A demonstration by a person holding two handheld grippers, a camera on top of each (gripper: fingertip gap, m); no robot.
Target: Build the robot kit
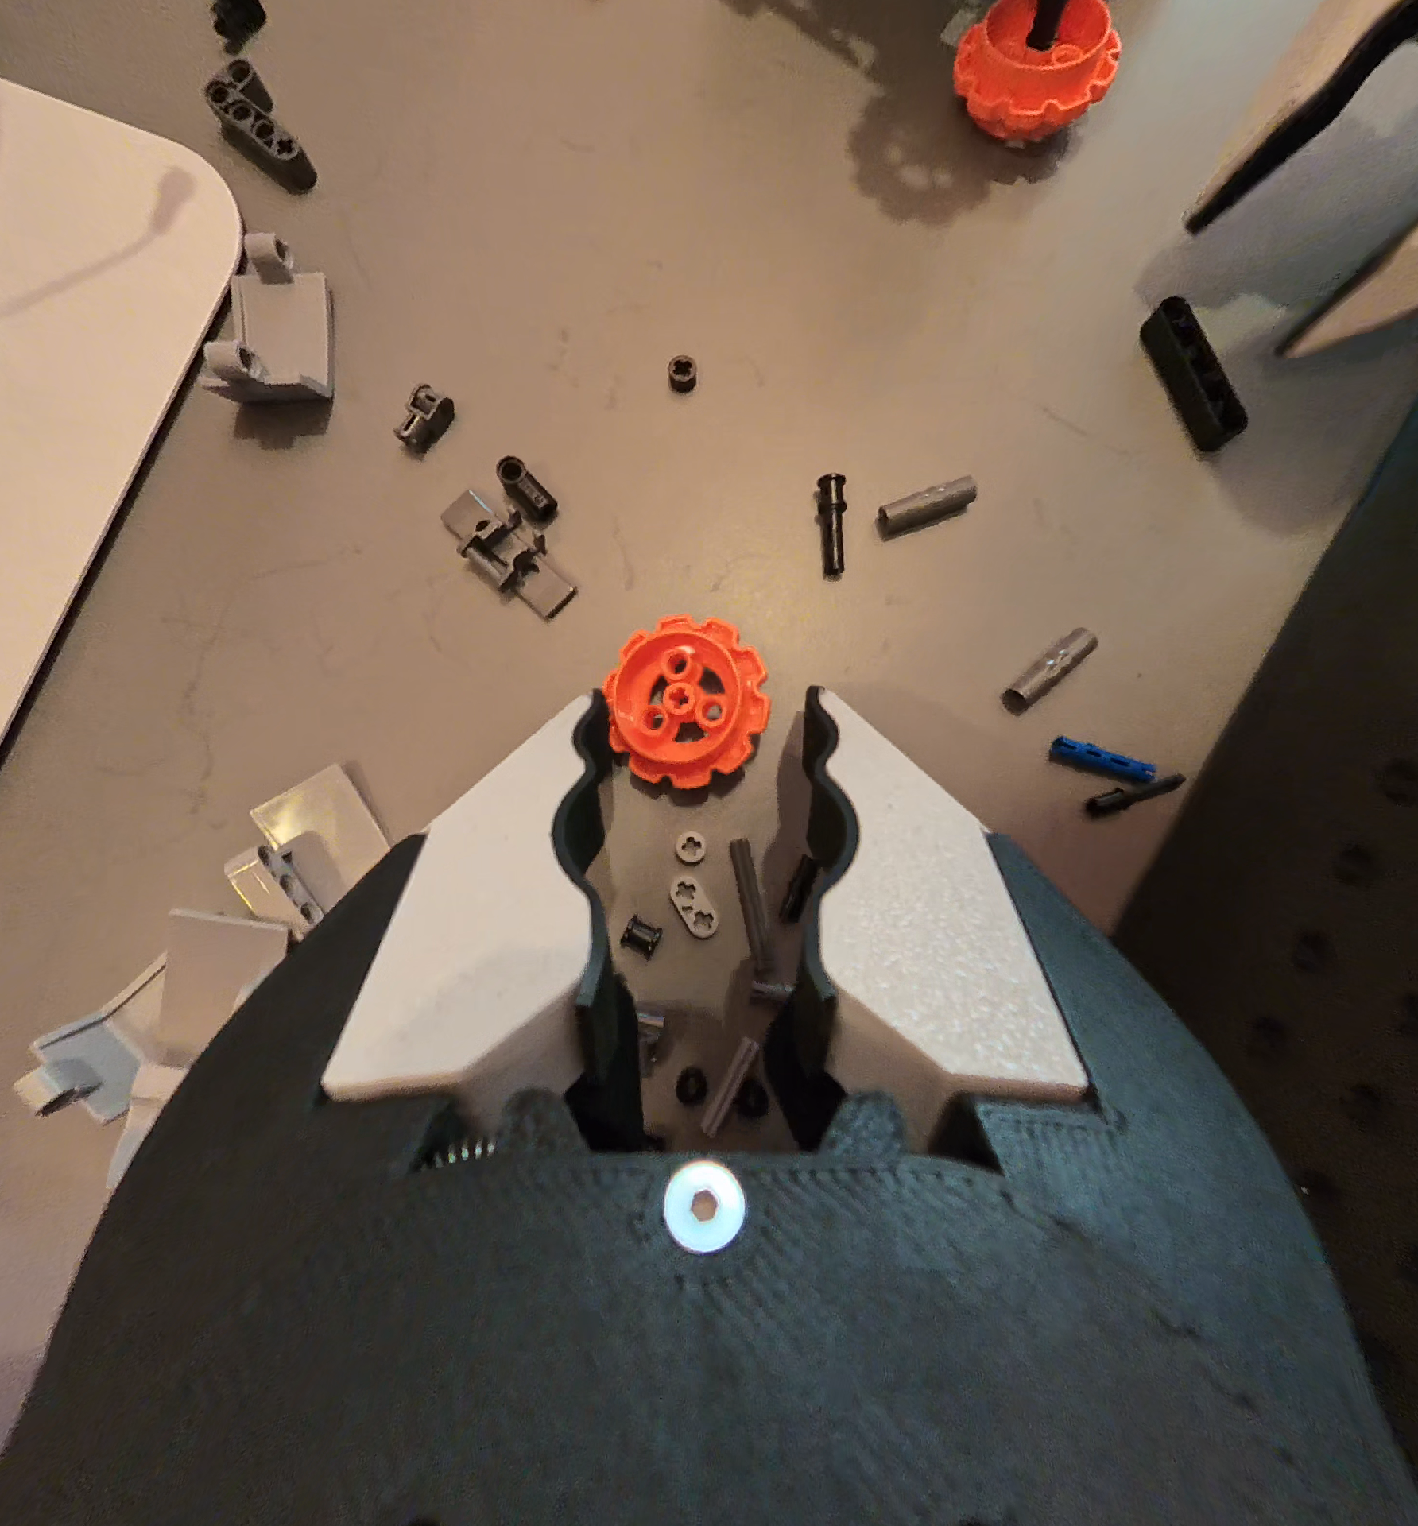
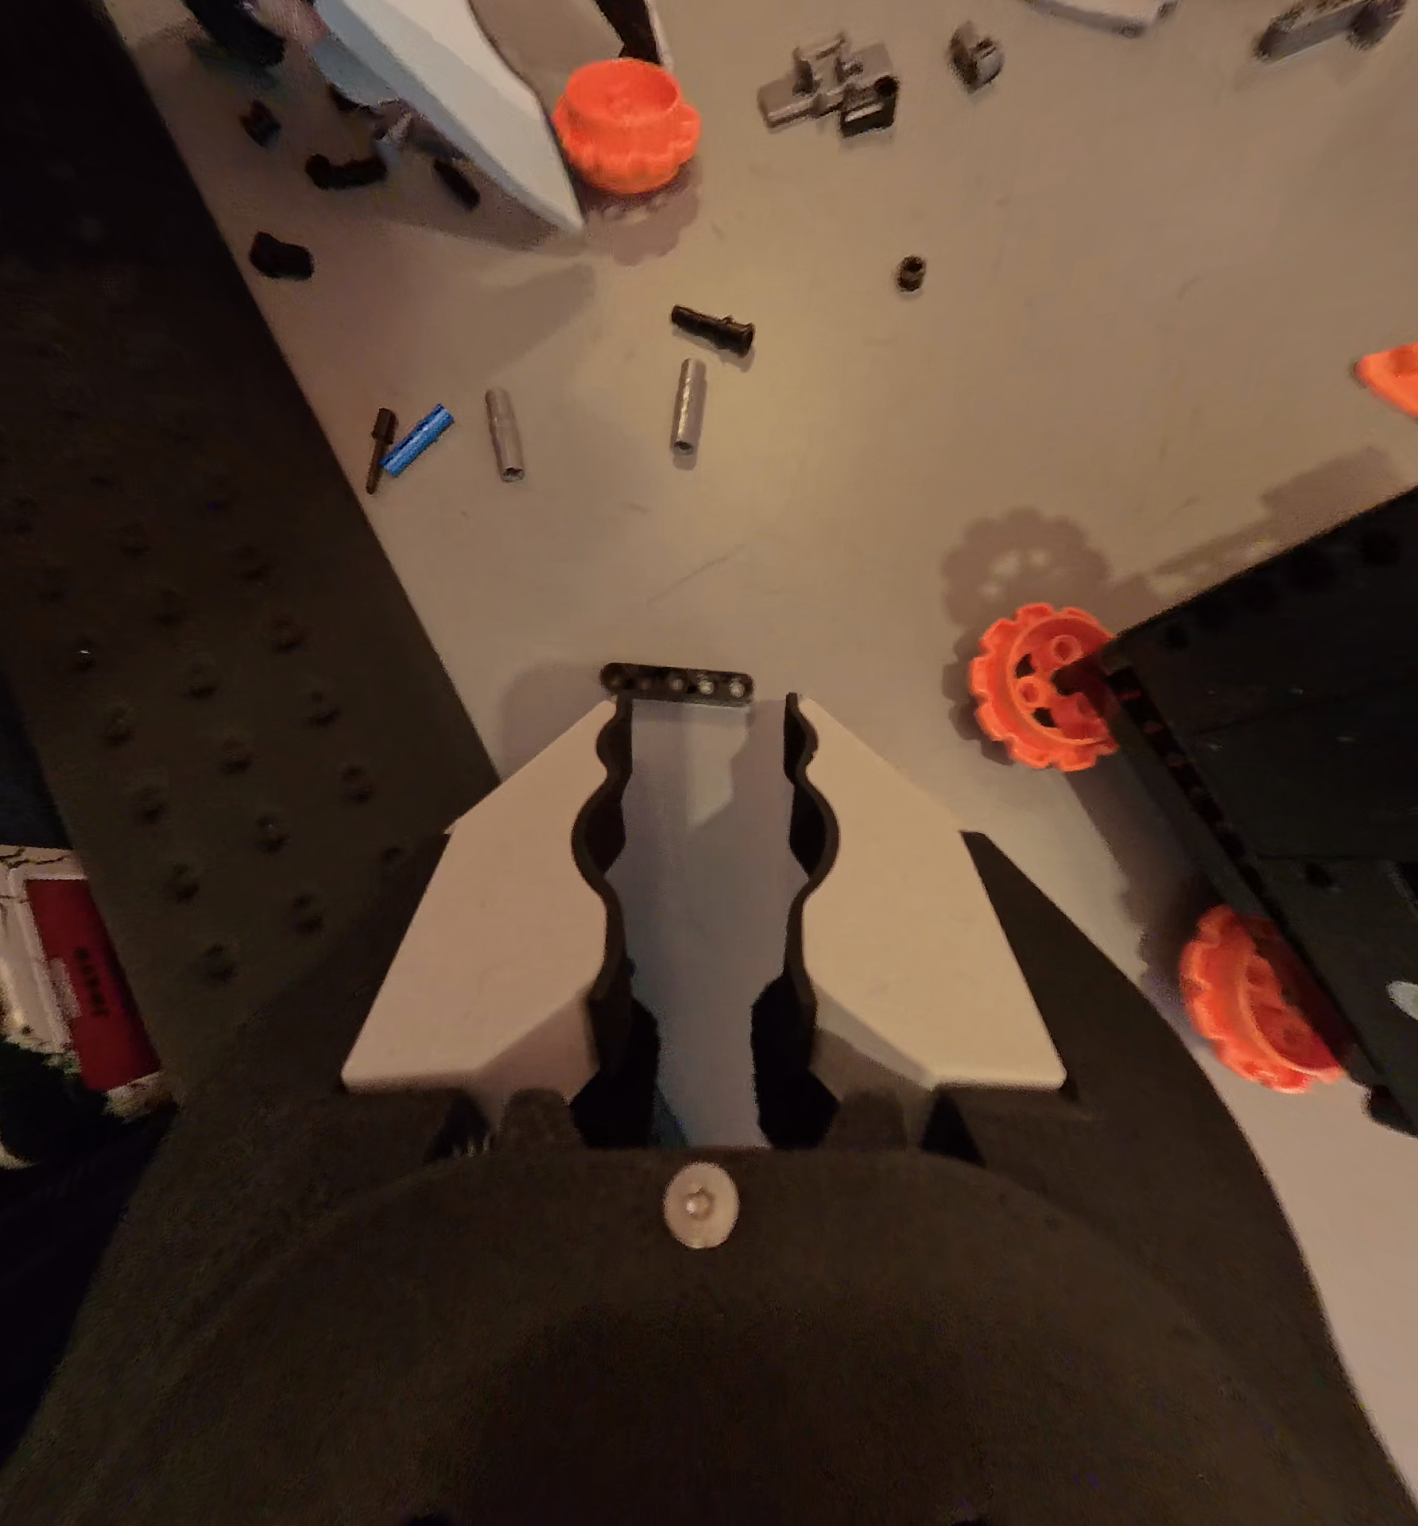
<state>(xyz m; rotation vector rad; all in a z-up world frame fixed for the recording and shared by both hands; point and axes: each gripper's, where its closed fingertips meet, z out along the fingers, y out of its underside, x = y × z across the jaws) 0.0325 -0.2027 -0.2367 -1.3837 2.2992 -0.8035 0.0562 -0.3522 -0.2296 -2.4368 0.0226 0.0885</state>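
Our left gripper (image 1: pixel 701 702) hangs with fingers spread, the orange sprocket wheel (image 1: pixel 687 700) on the desk (image 1: pixel 772 289) touching its 9 o'clock fingertip — a careless closure could flick it — while our right gripper (image 2: pixel 701 706), also released, hovers just short of a black beam (image 2: pixel 676 682) at 12 o'clock.

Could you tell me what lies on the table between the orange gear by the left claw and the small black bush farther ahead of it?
In the left wrist view, the stretch of table between the orange gear and the black bush is bare.
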